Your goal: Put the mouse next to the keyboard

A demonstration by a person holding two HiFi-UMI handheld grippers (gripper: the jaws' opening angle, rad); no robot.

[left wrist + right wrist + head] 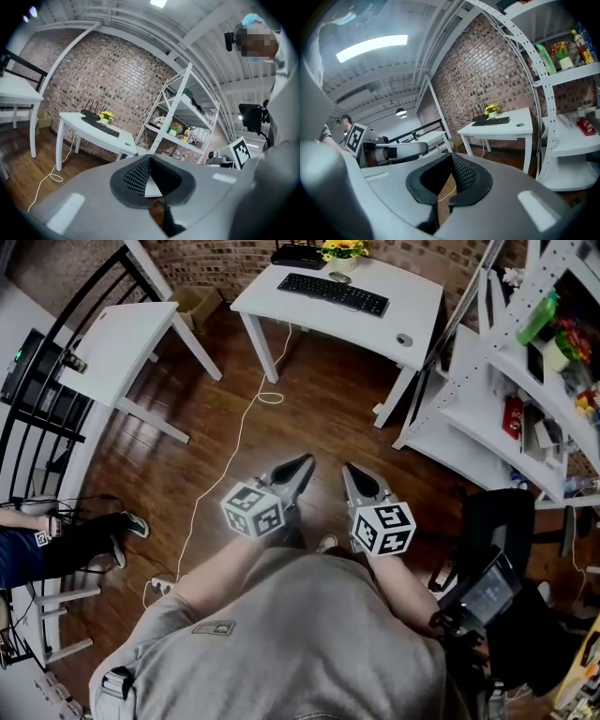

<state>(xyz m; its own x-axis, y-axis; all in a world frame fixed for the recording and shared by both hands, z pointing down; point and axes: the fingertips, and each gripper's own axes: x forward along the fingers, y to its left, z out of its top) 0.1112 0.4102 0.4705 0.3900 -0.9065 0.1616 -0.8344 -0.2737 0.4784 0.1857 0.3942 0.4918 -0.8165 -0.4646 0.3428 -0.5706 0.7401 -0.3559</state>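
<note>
A black keyboard lies on the white desk by the brick wall, across the room from me. Behind it stand a black router and a pot of yellow flowers. I cannot make out a mouse in any view. My left gripper and right gripper hang side by side close to my body, above the wooden floor, both pointing toward the desk. Each has its jaws shut with nothing between them. The left gripper view shows the keyboard far off, and the right gripper view also shows it.
A white shelf unit full of small items stands right of the desk. A second white table stands at the left. A white cable runs over the floor. A person's legs show at the far left, dark equipment at my right.
</note>
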